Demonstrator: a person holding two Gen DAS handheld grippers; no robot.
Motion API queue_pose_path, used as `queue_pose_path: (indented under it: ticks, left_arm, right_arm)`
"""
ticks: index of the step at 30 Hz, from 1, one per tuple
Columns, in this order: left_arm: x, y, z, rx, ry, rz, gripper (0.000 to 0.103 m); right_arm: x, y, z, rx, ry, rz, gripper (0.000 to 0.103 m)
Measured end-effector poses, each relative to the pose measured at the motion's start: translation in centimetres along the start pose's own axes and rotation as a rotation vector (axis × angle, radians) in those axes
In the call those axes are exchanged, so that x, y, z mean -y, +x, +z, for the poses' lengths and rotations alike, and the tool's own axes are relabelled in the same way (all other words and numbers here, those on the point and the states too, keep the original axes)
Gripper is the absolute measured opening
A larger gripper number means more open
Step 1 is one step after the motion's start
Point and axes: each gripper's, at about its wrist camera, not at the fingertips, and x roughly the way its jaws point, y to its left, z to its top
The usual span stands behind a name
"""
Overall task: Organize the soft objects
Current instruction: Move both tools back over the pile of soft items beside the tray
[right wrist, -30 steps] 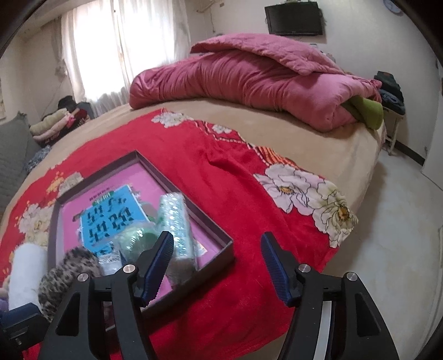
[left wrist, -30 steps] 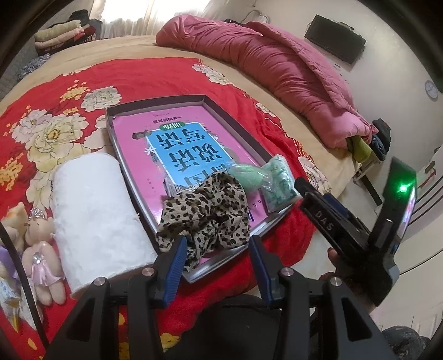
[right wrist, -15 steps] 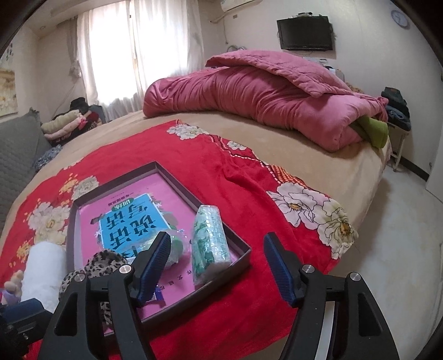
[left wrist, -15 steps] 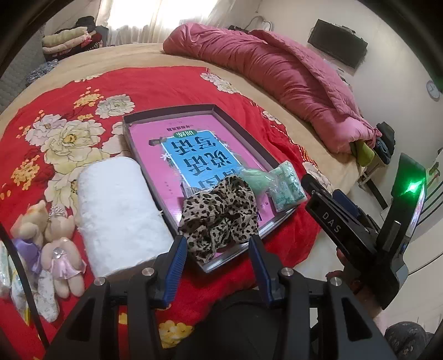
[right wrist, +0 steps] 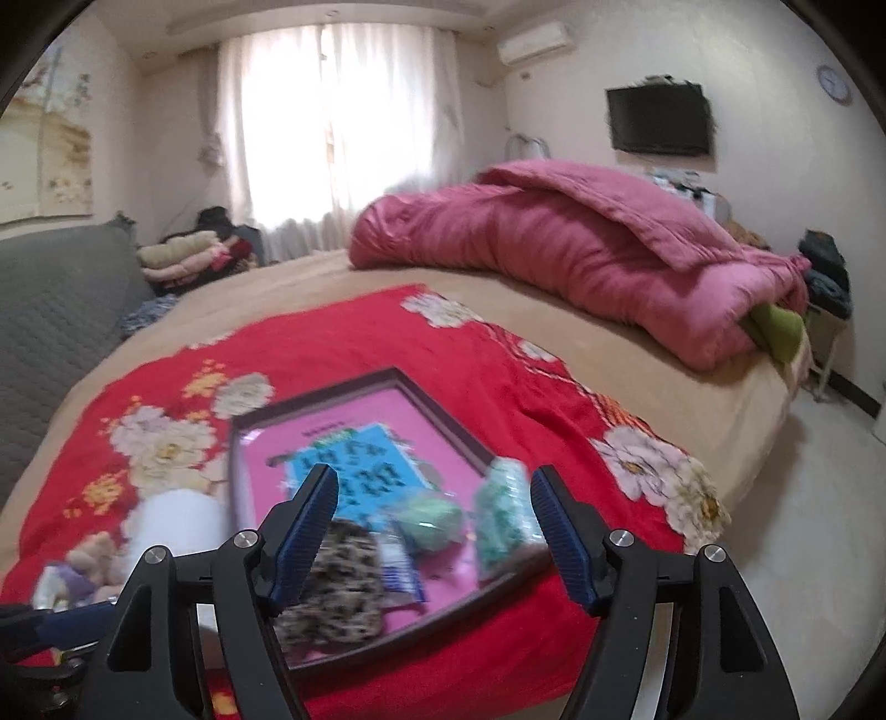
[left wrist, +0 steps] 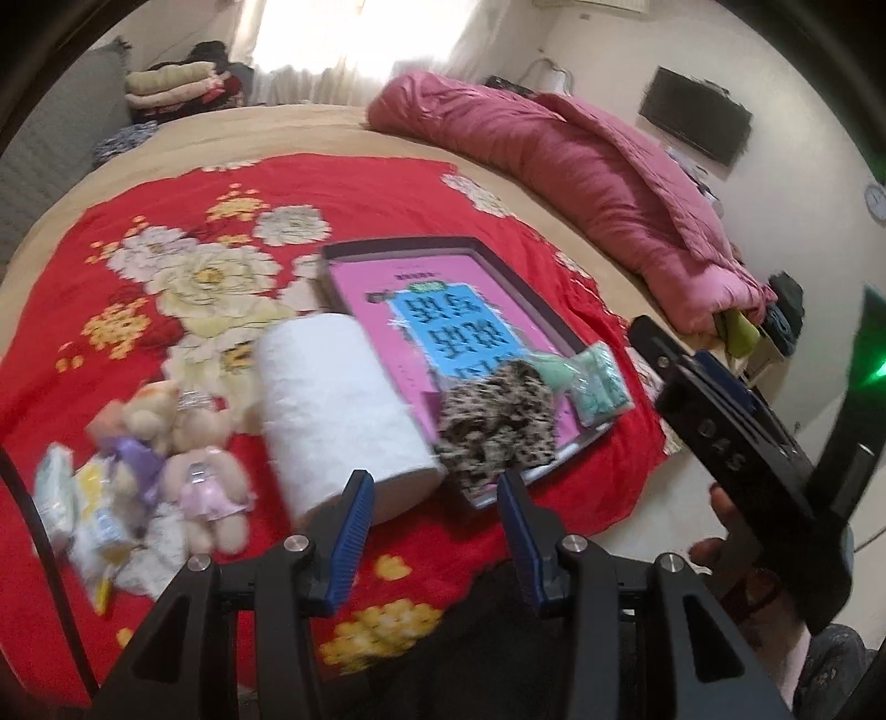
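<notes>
A leopard scrunchie [left wrist: 498, 421] and two green packs [left wrist: 601, 382] lie in the tray's [left wrist: 398, 246] near end; a white roll [left wrist: 338, 410] and plush toys [left wrist: 183, 443] lie beside it.

A wide bed [right wrist: 637, 354] fills the room, a pink quilt [right wrist: 581, 243] heaped on it. Behind the bed, a bright curtained window [right wrist: 332, 111]; right of it, a wall TV [right wrist: 659, 119], clock [right wrist: 834, 83] and air conditioner [right wrist: 534, 39].

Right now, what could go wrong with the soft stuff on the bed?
The leopard-print cloth droops over the tray's near rim, so it may slide out. The tray sits close to the edge of the bed; a nudge might tip it off. The white roll lies against the tray and could roll into the plush toys. Both hand-held grippers are empty.
</notes>
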Motion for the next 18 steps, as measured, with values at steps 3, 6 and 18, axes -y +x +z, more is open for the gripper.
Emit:
queue_pose_path:
  ticks: [3, 6, 18]
  left_arm:
    - [-1.7, -1.6, -0.2, 0.023, -0.024, 0.029, 0.046]
    - [-3.2, -3.4, -0.3, 0.050, -0.042, 0.036, 0.046]
    - [-9.6, -9.2, -2.1, 0.116, -0.150, 0.078, 0.046]
  right_arm:
    - [-1.6, -1.4, 0.4, 0.019, -0.024, 0.045, 0.073]
    - [-3.4, -2.8, 0.5, 0.038, -0.058, 0.086, 0.074]
    - [-9.2, -6.6, 0.0, 0.041, -0.158, 0.224, 0.074]
